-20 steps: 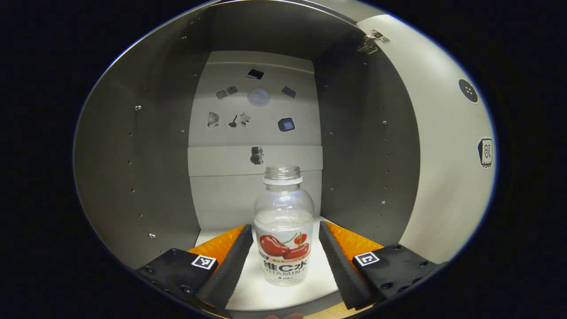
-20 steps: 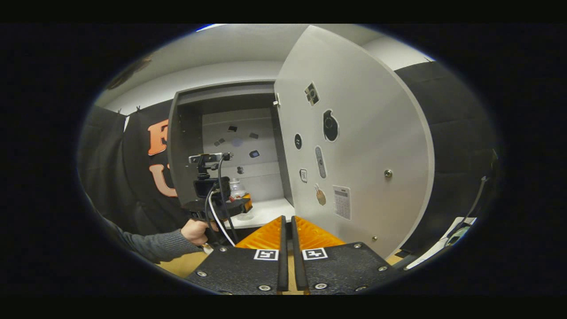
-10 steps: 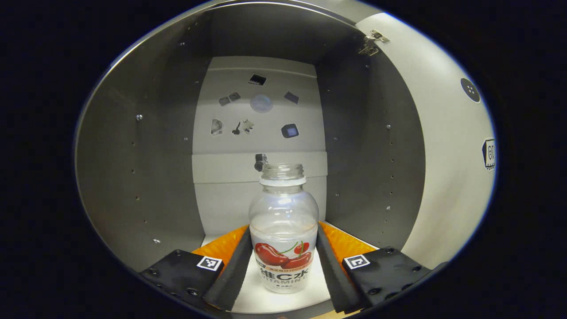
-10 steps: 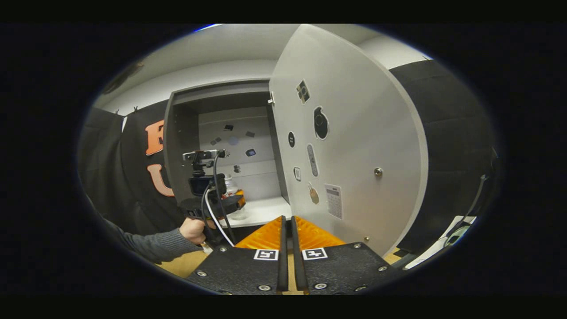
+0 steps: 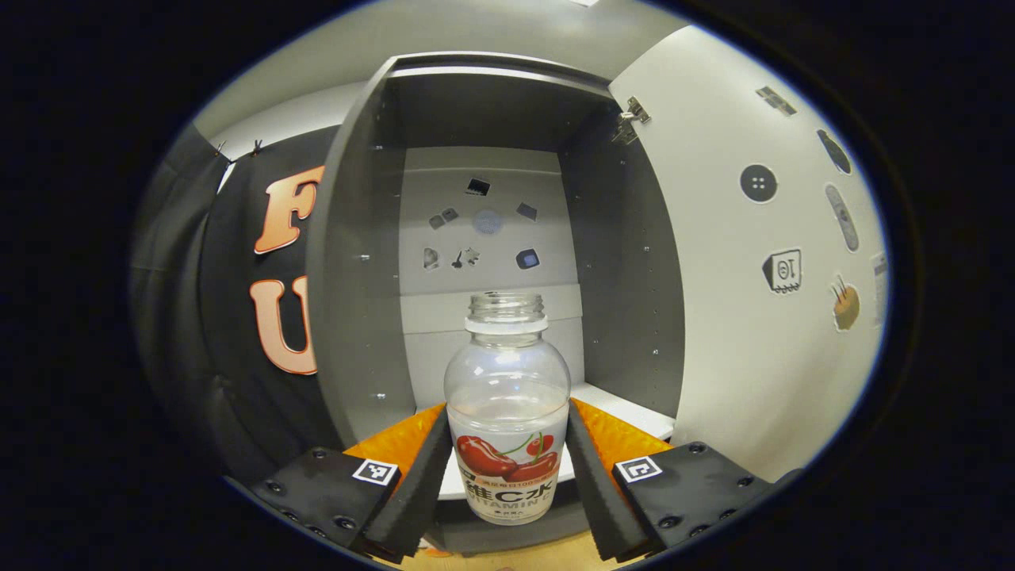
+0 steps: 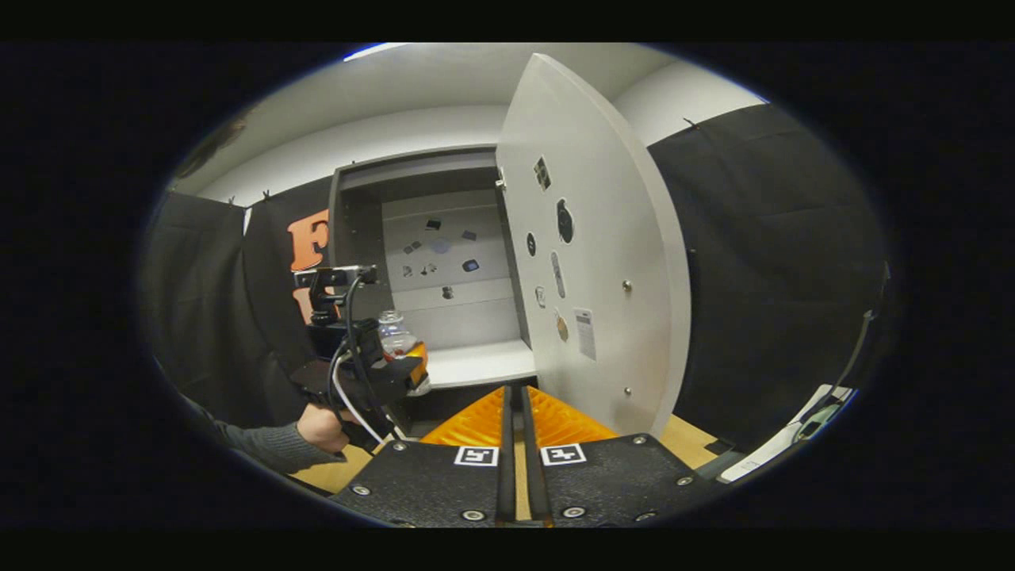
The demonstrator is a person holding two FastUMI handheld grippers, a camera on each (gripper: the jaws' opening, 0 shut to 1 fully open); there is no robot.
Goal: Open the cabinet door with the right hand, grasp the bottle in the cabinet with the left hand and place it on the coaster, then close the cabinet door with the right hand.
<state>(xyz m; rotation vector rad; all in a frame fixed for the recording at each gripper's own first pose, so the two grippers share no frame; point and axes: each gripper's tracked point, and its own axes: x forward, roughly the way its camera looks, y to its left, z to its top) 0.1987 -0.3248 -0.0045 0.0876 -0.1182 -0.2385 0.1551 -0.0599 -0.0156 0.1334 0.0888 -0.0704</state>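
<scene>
A clear, capless bottle (image 5: pixel 507 396) with a cherry label stands upright between the fingers of my left gripper (image 5: pixel 507 420), which is shut on its lower body. The bottle hangs just in front of the open grey cabinet (image 5: pixel 484 119), level with the white shelf (image 5: pixel 626 400). The cabinet door (image 5: pixel 753 333) is swung wide open on the right. In the right gripper view, the left gripper (image 6: pixel 400 371) holds the bottle (image 6: pixel 394 333) left of the shelf front, with a hand (image 6: pixel 317 424) on its grip. My right gripper (image 6: pixel 514 394) is shut on nothing, low and in front of the door (image 6: pixel 603 262).
Stickers dot the door's inner face and the cabinet's back wall (image 5: pixel 484 230). A wooden tabletop (image 6: pixel 682 440) lies below the cabinet. A white object with a cable (image 6: pixel 801 432) sits at the far right edge. A grey sleeve (image 6: pixel 254 448) reaches in from the left.
My left gripper went from open around the bottle to shut on it, then pulled back out of the cabinet with it. The right gripper backed away from the door.
</scene>
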